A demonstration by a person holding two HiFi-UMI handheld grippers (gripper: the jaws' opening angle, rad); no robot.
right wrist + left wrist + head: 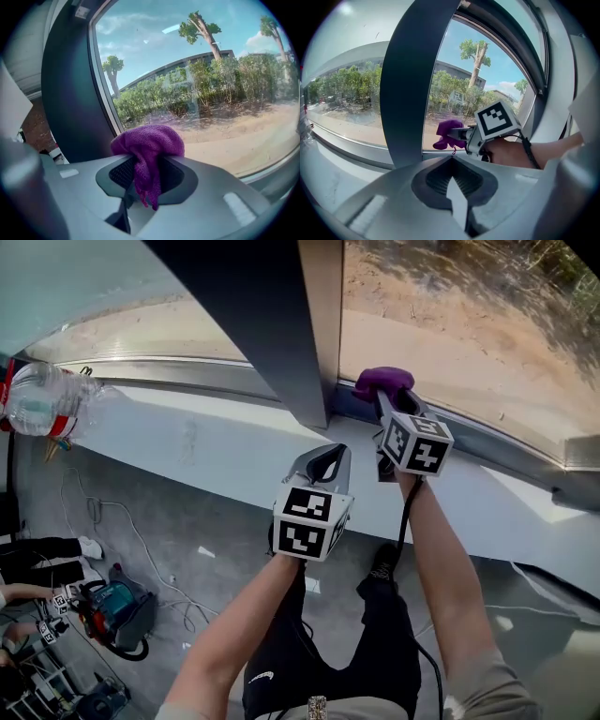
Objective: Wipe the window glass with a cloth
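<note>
Right gripper [382,401], frame centre, jaws clamped on purple cloth [382,381] by window glass [469,324]; best pressed flat, swept evenly. Left gripper [324,463] jaws together, empty.

Your right gripper [384,401] reaches just right of the post [267,324], arm stretched forward, jaws clamped on the cloth [382,381]. Your left gripper [325,460] hangs just short of the post's foot, forearm angled inward, jaws pressed together with nothing between them.
</note>
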